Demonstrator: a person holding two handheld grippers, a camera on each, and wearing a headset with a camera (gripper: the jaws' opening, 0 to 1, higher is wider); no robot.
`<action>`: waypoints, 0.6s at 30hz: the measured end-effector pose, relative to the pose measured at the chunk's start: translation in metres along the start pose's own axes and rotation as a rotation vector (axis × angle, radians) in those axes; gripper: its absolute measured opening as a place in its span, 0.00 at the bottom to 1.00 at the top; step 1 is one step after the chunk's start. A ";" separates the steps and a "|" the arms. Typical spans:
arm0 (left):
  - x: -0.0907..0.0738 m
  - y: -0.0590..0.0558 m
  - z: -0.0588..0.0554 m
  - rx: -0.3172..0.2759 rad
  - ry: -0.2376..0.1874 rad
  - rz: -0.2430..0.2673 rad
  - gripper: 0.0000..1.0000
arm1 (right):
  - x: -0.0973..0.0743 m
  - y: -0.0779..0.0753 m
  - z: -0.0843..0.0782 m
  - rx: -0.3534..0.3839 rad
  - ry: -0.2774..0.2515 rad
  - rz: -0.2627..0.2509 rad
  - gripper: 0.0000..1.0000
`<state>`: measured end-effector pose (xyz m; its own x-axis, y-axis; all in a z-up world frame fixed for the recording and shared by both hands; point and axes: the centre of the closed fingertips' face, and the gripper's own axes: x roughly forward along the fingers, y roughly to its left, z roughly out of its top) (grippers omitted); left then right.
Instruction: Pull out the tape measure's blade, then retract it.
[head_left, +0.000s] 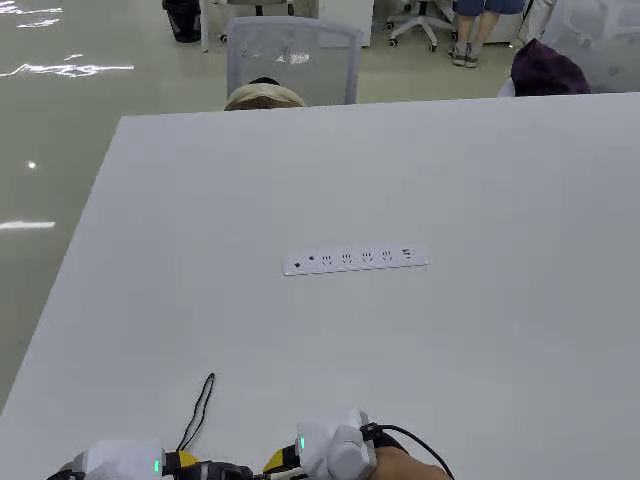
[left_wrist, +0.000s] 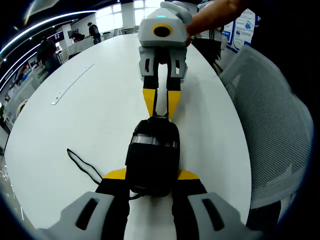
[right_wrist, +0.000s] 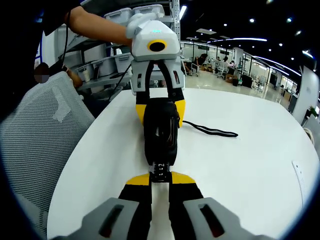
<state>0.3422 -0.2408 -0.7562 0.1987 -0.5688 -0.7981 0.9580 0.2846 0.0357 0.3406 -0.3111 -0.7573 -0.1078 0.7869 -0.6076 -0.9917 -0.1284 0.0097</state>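
Observation:
A black tape measure (left_wrist: 152, 155) lies low over the white table (head_left: 400, 170), at its near edge. My left gripper (left_wrist: 152, 175) is shut on the case from both sides. My right gripper (right_wrist: 160, 178) faces it, yellow fingertips (right_wrist: 137, 179) pinched on the blade's end hook (right_wrist: 160, 171) right at the mouth of the case (right_wrist: 160, 132). Hardly any blade shows between hook and case. The black wrist strap (head_left: 198, 410) trails over the table. In the head view the left gripper (head_left: 190, 465) and right gripper (head_left: 275, 465) meet at the bottom edge.
A white power strip (head_left: 355, 260) lies mid-table. A grey mesh chair (head_left: 290, 55) stands at the far side, with the top of a person's head (head_left: 262, 95) in front of it. Another mesh chair (left_wrist: 265, 125) stands close to the near edge. People and office furniture are farther off.

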 end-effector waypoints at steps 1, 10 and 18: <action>0.000 0.000 0.000 0.000 0.000 0.000 0.28 | 0.000 0.000 0.000 -0.001 0.000 0.000 0.09; 0.001 0.000 0.001 0.000 0.001 0.000 0.28 | -0.004 0.000 -0.005 0.007 0.003 -0.001 0.09; 0.001 -0.001 0.002 0.003 0.004 -0.002 0.28 | -0.008 0.001 -0.009 0.019 0.003 0.002 0.09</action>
<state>0.3421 -0.2432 -0.7556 0.1963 -0.5662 -0.8006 0.9588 0.2817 0.0358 0.3411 -0.3231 -0.7593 -0.1095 0.7847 -0.6101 -0.9926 -0.1182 0.0262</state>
